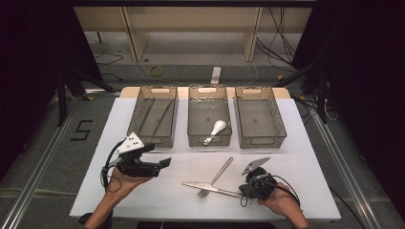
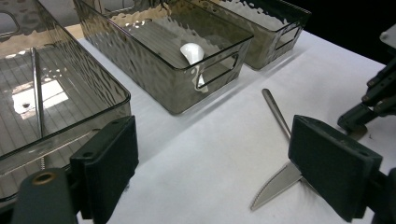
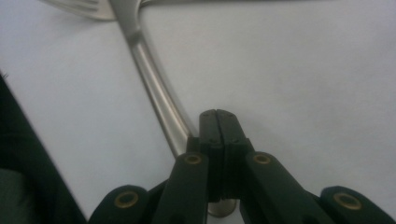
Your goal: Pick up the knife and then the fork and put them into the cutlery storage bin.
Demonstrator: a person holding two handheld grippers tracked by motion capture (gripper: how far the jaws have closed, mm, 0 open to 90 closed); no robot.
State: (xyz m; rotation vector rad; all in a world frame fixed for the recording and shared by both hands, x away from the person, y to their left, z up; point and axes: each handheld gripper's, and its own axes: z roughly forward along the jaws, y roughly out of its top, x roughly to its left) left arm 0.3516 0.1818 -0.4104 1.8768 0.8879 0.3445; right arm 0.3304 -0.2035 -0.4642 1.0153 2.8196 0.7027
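Observation:
A steel knife (image 1: 210, 188) lies on the white tabletop (image 1: 296, 157), its blade across the tines of a fork (image 1: 219, 173). My right gripper (image 1: 245, 190) sits at the knife's handle end with its jaws pressed together. In the right gripper view the right gripper (image 3: 217, 116) is shut with nothing between the pads, and the knife handle (image 3: 154, 88) runs under and left of it. My left gripper (image 1: 165, 163) is held above the table on the left, open and empty. The left gripper (image 2: 215, 168) looks toward the knife tip (image 2: 275, 184) and fork handle (image 2: 275, 109).
Three clear smoky bins stand in a row at the back. The left bin (image 1: 135, 114) holds chopsticks (image 2: 36, 88), the middle bin (image 1: 191, 114) a white spoon (image 1: 217, 128), and the right bin (image 1: 279, 119) shows nothing inside. Dark floor surrounds the table.

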